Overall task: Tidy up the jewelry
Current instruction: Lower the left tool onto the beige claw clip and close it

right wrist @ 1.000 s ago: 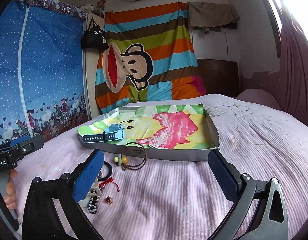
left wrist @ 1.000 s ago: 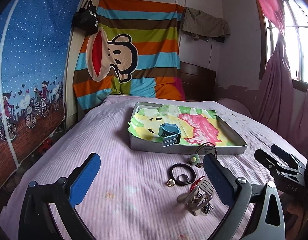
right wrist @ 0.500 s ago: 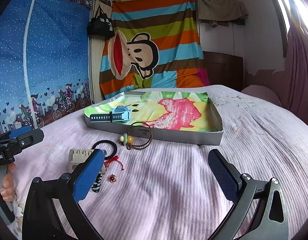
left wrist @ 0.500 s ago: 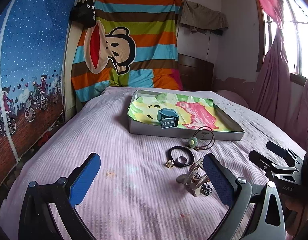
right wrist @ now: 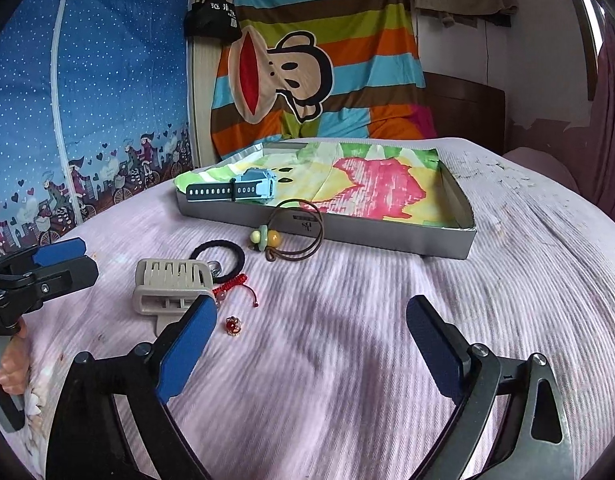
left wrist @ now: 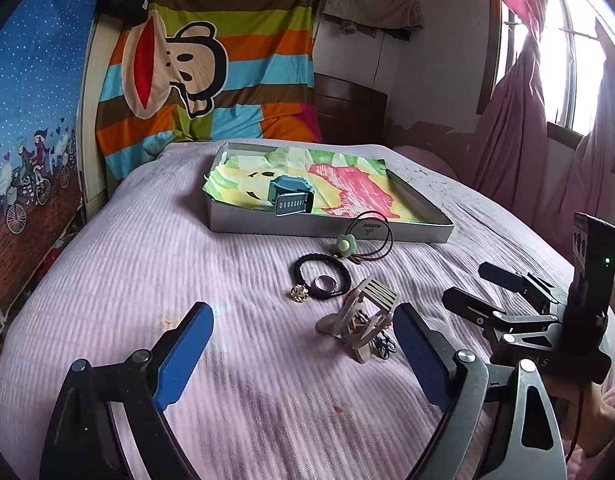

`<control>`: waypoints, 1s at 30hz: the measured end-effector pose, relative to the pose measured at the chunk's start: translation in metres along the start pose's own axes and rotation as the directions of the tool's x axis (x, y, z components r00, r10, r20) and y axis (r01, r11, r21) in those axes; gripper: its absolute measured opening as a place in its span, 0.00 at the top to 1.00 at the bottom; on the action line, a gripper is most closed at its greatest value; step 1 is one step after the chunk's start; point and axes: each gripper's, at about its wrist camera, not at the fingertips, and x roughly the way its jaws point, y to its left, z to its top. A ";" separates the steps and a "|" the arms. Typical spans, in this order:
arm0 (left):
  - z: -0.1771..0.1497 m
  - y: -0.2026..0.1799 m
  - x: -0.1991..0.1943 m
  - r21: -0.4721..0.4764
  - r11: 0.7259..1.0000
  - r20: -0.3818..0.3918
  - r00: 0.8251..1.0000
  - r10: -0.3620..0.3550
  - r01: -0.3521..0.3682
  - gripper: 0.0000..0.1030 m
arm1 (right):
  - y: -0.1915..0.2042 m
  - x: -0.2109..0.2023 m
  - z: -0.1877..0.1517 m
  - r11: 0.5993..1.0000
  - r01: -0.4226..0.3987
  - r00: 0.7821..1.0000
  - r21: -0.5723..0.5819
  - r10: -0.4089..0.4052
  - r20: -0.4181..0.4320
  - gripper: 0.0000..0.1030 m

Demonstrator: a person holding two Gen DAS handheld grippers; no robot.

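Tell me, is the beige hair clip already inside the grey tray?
No, the hair clip lies on the purple bedcover outside the tray; only the blue watch is inside.

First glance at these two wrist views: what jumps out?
The striped cartoon-monkey sheet hanging on the far wall, then the grey tray on the purple bedspread, lined with bright paper and holding a blue watch. Nearer, loose jewelry lies before the tray: a beige hair claw, black hair tie and red-stone ring. Both grippers, left and right, are open and empty.
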 end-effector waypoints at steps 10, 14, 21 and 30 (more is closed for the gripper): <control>-0.003 -0.009 0.019 0.032 0.991 -0.113 0.986 -0.126 0.130 0.41 | 0.007 0.022 -0.006 0.996 -0.082 0.992 -0.016 0.081 -0.092 0.54; -0.001 -0.011 0.026 0.039 0.990 -0.135 0.982 -0.130 0.136 0.41 | 0.014 0.034 -0.010 0.994 -0.106 0.986 -0.022 0.102 -0.132 0.63; 0.004 -0.013 0.041 0.044 0.987 -0.167 0.975 -0.145 0.155 0.52 | 0.018 0.044 -0.013 0.992 -0.126 0.978 -0.018 0.121 -0.168 0.64; 0.007 -0.020 0.051 0.059 0.979 -0.177 0.967 -0.182 0.195 0.73 | 0.018 0.052 -0.016 0.988 -0.153 0.971 -0.012 0.148 -0.186 0.65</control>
